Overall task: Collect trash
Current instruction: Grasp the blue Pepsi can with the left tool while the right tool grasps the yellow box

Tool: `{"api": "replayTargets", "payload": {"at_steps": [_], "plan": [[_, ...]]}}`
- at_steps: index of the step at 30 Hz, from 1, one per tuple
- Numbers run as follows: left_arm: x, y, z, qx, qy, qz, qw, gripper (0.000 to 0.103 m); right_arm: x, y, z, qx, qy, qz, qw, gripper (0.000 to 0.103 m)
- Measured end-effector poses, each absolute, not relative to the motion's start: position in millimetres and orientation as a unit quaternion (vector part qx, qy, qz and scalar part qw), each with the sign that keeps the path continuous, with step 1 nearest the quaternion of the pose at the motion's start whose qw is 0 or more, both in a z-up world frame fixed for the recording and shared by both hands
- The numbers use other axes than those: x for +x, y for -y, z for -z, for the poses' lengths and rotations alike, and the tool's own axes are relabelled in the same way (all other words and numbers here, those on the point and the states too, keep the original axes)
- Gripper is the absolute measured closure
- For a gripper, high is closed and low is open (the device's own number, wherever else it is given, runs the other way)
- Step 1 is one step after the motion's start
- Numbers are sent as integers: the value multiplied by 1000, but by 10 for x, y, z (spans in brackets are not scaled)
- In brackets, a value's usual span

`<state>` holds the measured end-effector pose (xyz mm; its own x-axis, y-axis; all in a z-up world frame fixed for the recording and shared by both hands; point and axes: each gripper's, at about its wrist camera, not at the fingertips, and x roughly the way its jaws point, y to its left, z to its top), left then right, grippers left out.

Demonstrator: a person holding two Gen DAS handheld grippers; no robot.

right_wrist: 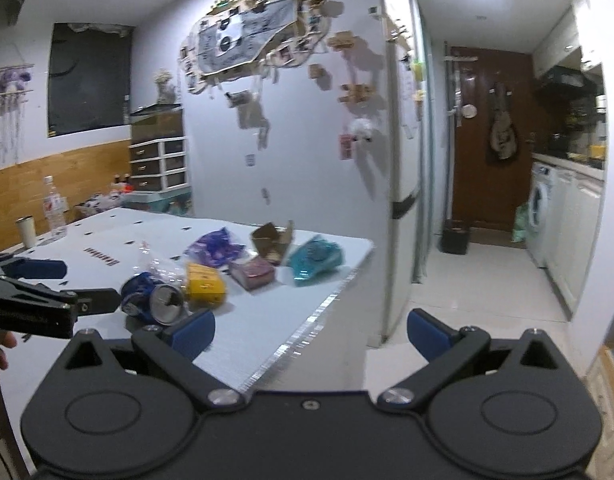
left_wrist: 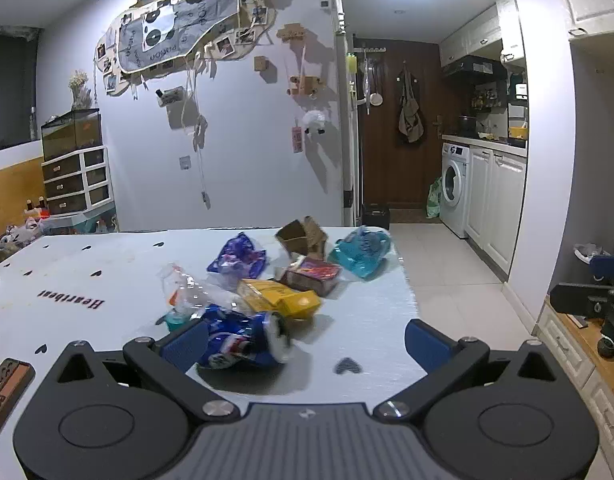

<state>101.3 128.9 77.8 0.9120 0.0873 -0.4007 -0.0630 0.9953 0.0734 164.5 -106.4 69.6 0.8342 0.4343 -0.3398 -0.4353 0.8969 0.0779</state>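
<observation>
My left gripper (left_wrist: 303,340), fingers spread, straddles the crushed blue can (left_wrist: 243,340); next I pinch it. Right gripper (right_wrist: 311,330) hangs spread too.

We see the can (left_wrist: 243,340) nearest on the table (left_wrist: 107,280), the box (left_wrist: 279,298) behind it, wrappers beyond.

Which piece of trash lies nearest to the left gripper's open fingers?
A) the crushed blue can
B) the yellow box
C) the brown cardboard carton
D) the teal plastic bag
A: the crushed blue can lies on the table right beside a finger of the open left gripper, while the yellow box, brown cardboard carton and teal plastic bag lie farther back.
</observation>
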Motion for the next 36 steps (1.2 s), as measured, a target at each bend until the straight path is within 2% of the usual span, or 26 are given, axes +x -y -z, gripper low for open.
{"api": "replayTargets", "payload": {"at_steps": [14,25,31,34,36], "plan": [[1737,-2136,-445,35,-259,-4,965,0,2675,270,-591,4,-226,-299,927,0],[2349,-2193,-321,76,-326,32,942,0,3506,-367,-338,23,-298,-346,889,1],[2480,-2251,-325,71,-344,29,936,0,3704,-671,-157,9,-326,-371,869,7],[2477,-2266,-329,66,-346,34,935,4,3736,-756,-79,4,-338,-380,861,13],[2464,-2274,-341,61,-346,39,935,15,3743,-791,-27,3,-347,-389,854,16]]}}
